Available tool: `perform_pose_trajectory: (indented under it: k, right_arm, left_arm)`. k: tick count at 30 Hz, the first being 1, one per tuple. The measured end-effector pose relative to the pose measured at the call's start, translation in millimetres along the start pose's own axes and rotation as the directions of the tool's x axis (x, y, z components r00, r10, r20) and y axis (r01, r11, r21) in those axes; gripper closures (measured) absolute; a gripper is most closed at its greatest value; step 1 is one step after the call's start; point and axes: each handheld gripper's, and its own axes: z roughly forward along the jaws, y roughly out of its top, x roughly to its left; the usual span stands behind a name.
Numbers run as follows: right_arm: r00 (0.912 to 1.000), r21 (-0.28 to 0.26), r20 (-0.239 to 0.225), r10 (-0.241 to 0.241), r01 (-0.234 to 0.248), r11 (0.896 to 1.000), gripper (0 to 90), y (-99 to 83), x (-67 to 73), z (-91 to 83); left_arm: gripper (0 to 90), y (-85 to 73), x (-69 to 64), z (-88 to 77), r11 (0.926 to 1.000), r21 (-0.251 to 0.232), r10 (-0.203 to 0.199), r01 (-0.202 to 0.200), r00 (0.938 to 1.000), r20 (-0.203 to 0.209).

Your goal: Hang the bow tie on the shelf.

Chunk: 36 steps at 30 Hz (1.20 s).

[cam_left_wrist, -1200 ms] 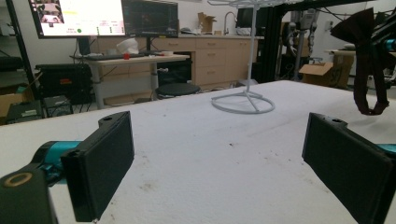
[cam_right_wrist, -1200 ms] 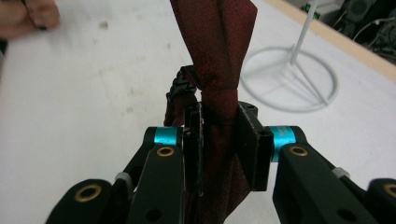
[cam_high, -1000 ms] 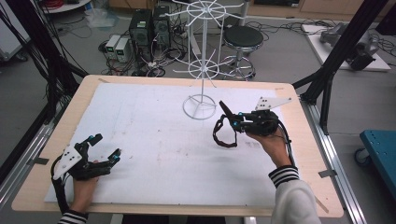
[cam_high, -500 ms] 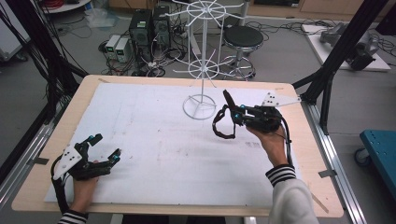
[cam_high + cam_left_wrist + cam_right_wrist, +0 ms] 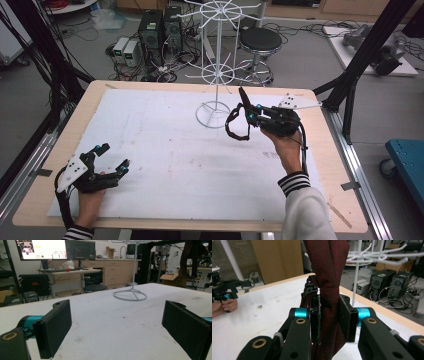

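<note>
A dark red fabric strap (image 5: 327, 265) with a black buckle is pinched between the jaws of my right gripper (image 5: 329, 317). One end stands up above the jaws and a loop (image 5: 235, 127) hangs below them. My right gripper (image 5: 248, 114) is held above the white mat, just right of the base of the white wire rack (image 5: 217, 75). The rack's hooked arms (image 5: 372, 255) spread close above and behind the strap. My left gripper (image 5: 112, 157) rests low at the mat's front left, open, with nothing between its jaws (image 5: 120, 330).
The white mat (image 5: 165, 150) covers a wooden table (image 5: 320, 200). The rack's ring base (image 5: 130, 295) stands at the mat's far middle. Computers, cables and a black stool (image 5: 257, 40) are on the floor beyond the table. Black frame posts (image 5: 360, 65) flank the right edge.
My right gripper has lifted the strap and carried it a little farther from me, toward the rack. The left gripper has stayed where it was.
</note>
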Motion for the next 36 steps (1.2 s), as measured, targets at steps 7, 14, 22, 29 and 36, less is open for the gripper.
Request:
perform_pose_trajectory:
  k: [7,14,22,29,36]
  right_arm:
    - [0.9999,-0.025,0.017,0.001,0.0,1.0,73.6,10.6,2.8,6.3]
    - [0.9994,-0.058,0.033,0.0,0.002,0.998,73.6,19.7,3.7,15.9]
    - [0.9973,-0.075,0.073,0.006,-0.001,0.997,73.5,23.5,5.1,22.1]
    - [0.9928,-0.096,0.117,0.029,-0.018,0.995,73.5,23.0,3.3,25.8]
    - [0.9933,-0.112,0.111,0.032,-0.019,0.994,73.5,28.8,5.2,33.5]
  left_arm:
    - [9.5,0.1,0.0,-0.1,1.0,0.001,0.0,0.0,1.0,0.0]
    - [9.5,0.0,0.0,0.0,1.0,0.0,-0.001,0.001,1.0,-0.001]
    - [9.5,-0.1,-0.1,0.3,1.0,-0.004,-0.004,0.004,1.0,-0.001]
    - [9.5,0.0,0.1,0.1,1.0,-0.001,0.0,0.0,1.0,0.0]
    - [9.5,0.0,0.1,0.1,1.0,-0.001,0.0,0.0,1.0,0.0]
